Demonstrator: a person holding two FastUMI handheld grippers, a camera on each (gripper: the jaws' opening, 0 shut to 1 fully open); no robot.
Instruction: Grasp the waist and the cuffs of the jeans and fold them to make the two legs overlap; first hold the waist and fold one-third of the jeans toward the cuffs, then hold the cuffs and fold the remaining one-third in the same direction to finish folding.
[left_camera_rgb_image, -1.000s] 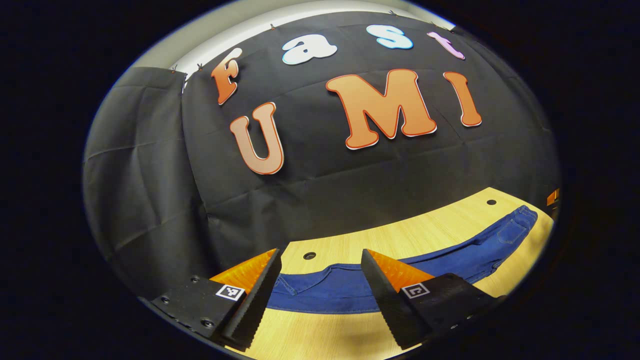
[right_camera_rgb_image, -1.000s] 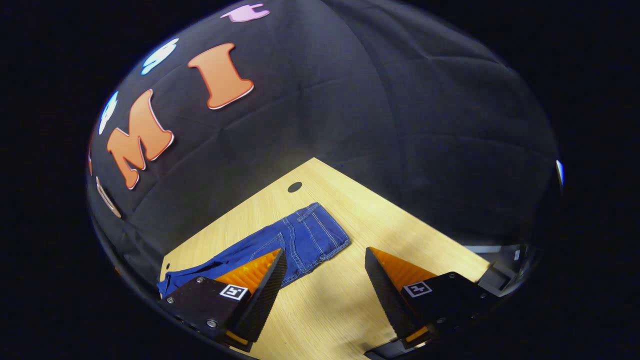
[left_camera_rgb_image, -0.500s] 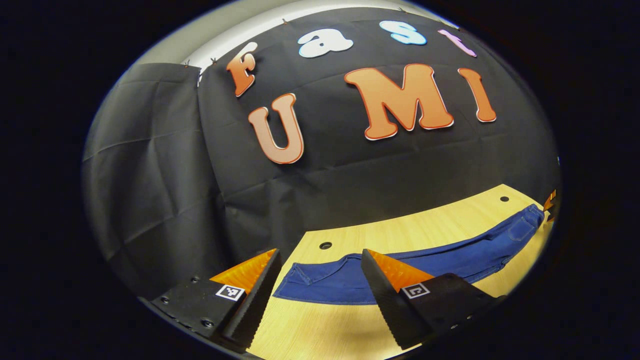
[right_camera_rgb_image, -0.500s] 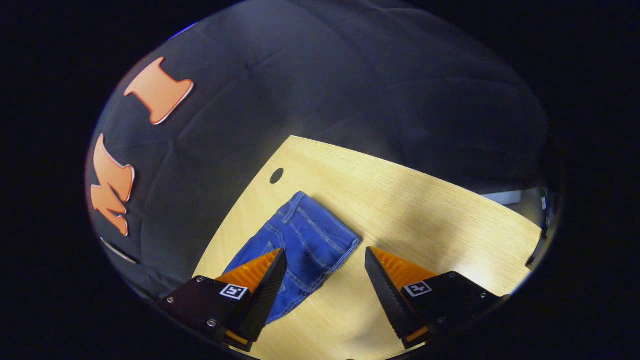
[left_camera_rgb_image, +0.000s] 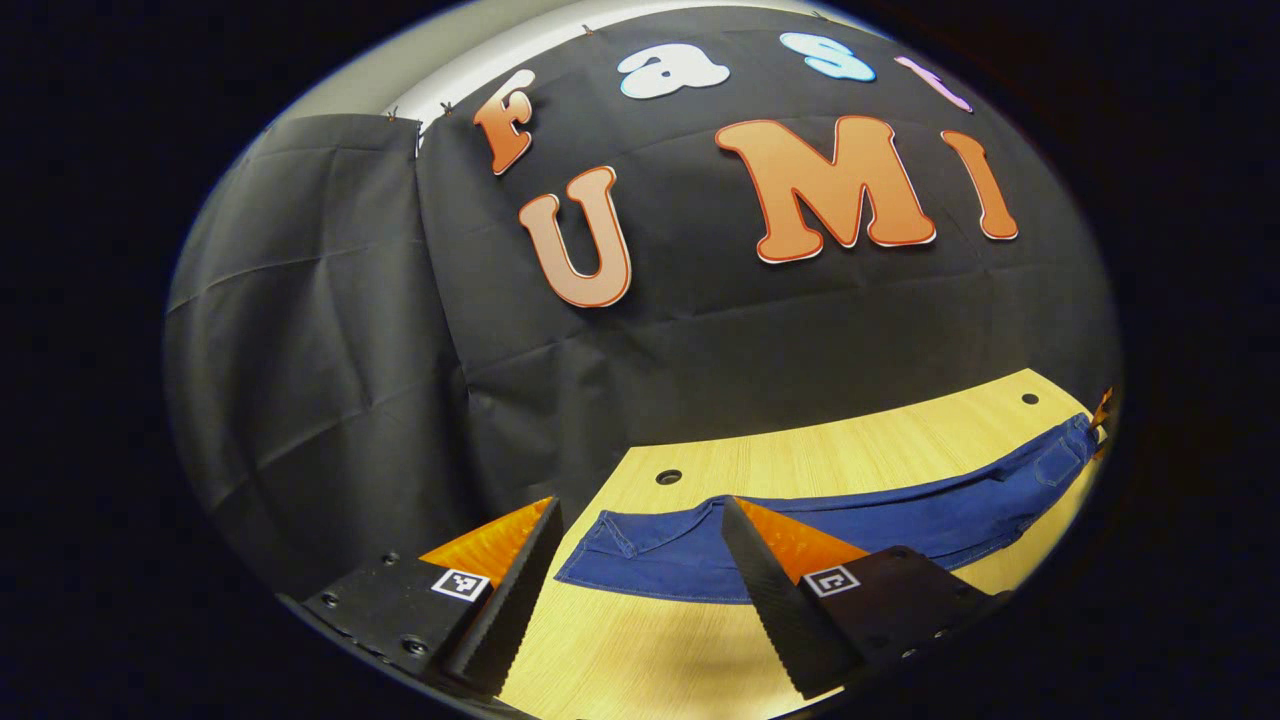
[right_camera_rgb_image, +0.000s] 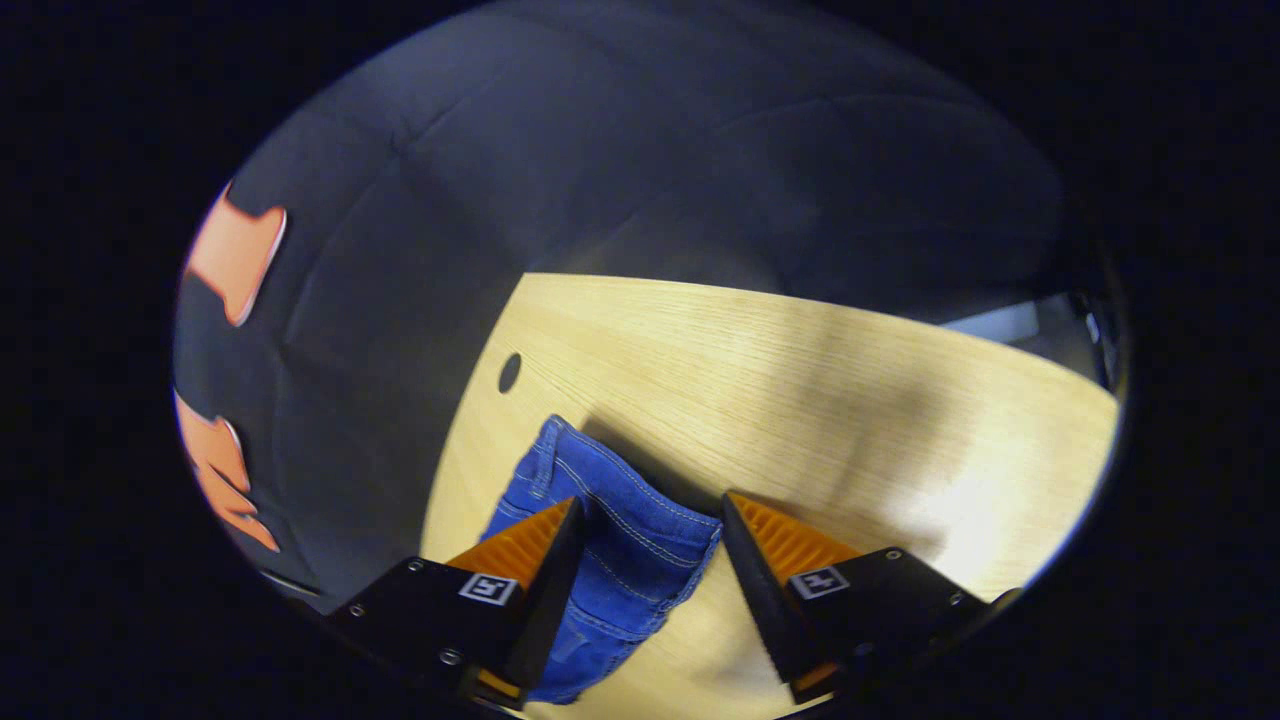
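Blue jeans (left_camera_rgb_image: 880, 515) lie flat in one long strip across the wooden table (left_camera_rgb_image: 800, 455). Their cuff end (left_camera_rgb_image: 615, 545) sits just beyond my left gripper (left_camera_rgb_image: 640, 510), which is open and hovers near the table with the cuffs showing between its fingers. The waist end (left_camera_rgb_image: 1060, 460) reaches the far right of the left gripper view. In the right gripper view the waist (right_camera_rgb_image: 630, 530), with its stitched seams, lies between the fingers of my open right gripper (right_camera_rgb_image: 652, 505). That gripper hangs close above the denim; whether it touches the cloth I cannot tell.
The table (right_camera_rgb_image: 800, 380) has small round holes (left_camera_rgb_image: 668, 477) (right_camera_rgb_image: 509, 372) near its back edge. The black cloth wall rises right behind that edge. Bare wood stretches to the right of the waist, and the table's right edge (right_camera_rgb_image: 1020, 320) lies beyond it.
My right gripper has swung round and come down over the waist, which now lies between its fingers. The left gripper has drifted a little to the left of the cuffs. Both remain open.
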